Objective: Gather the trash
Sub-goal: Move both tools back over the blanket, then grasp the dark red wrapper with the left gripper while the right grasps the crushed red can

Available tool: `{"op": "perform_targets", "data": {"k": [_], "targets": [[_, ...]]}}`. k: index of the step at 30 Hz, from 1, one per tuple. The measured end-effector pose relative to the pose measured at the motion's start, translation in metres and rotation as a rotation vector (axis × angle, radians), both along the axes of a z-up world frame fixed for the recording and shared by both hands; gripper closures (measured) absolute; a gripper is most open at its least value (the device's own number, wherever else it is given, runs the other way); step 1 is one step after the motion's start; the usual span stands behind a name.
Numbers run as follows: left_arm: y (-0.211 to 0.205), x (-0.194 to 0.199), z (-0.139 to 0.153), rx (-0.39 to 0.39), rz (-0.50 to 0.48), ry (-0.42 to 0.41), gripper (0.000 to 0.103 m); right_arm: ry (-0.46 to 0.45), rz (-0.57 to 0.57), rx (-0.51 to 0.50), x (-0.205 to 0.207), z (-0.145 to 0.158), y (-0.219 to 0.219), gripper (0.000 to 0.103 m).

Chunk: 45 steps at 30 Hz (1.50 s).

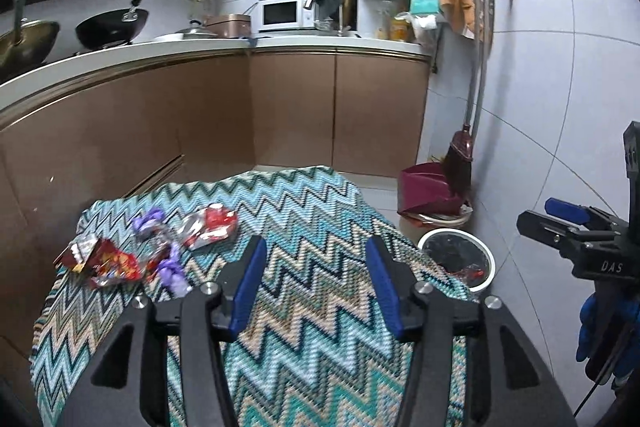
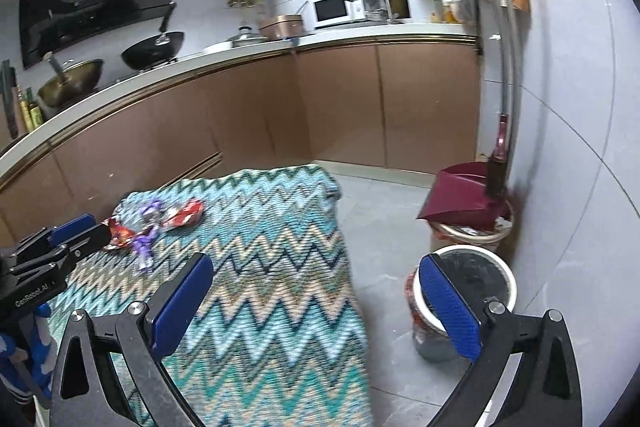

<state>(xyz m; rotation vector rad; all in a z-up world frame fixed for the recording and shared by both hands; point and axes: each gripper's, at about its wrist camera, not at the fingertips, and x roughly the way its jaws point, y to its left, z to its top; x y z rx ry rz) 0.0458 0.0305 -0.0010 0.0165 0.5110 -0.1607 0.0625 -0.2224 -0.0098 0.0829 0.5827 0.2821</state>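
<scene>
You are in a small kitchen with pale grey wall tiles and brown cabinet doors under a white counter. In front of you is a tabletop covered with a teal, blue and beige zigzag-pattern cloth.

On the far left part of this cloth lie the crumpled snack wrappers, close together in one loose group: I count about three red and silver ones and two purple ones, but they overlap, so the number is not sure.

To the right of the tabletop, on the grey floor, stands a round white-rimmed trash bin with a dark liner; something red lies inside it. Behind it a dark red dustpan sits on a second, beige bin, and a broom leans on the wall.

Your left gripper is above the cloth, its jaws partly apart with nothing between them. Your right gripper has its jaws wide apart and empty, its right jaw in front of the white-rimmed bin.

On the counter there are two dark woks, a white microwave and a brown pot.
</scene>
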Motion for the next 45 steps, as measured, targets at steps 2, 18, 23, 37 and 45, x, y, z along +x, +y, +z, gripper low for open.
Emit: {"op": "perform_targets", "data": {"k": [2, 18, 23, 37, 45], "targets": [[0.009, -0.004, -0.001, -0.009, 0.012, -0.001, 0.053, 0.002, 0.016, -0.006, -0.003, 0.003, 0.010, 0.000], [0.097, -0.007, -0.033, -0.079, 0.076, 0.051, 0.053, 0.006, 0.134, -0.076, 0.013, 0.027, 0.107, 0.000], [0.138, -0.003, -0.058, -0.088, 0.118, 0.105, 0.053, 0.030, 0.199, -0.102, 0.035, 0.021, 0.147, 0.000], [0.315, 0.049, -0.091, -0.289, 0.400, 0.233, 0.054, 0.132, 0.420, -0.156, 0.103, -0.038, 0.246, 0.000], [0.367, 0.109, -0.112, -0.488, 0.471, 0.320, 0.054, 0.176, 0.434, -0.147, 0.167, -0.063, 0.268, 0.000]]}}
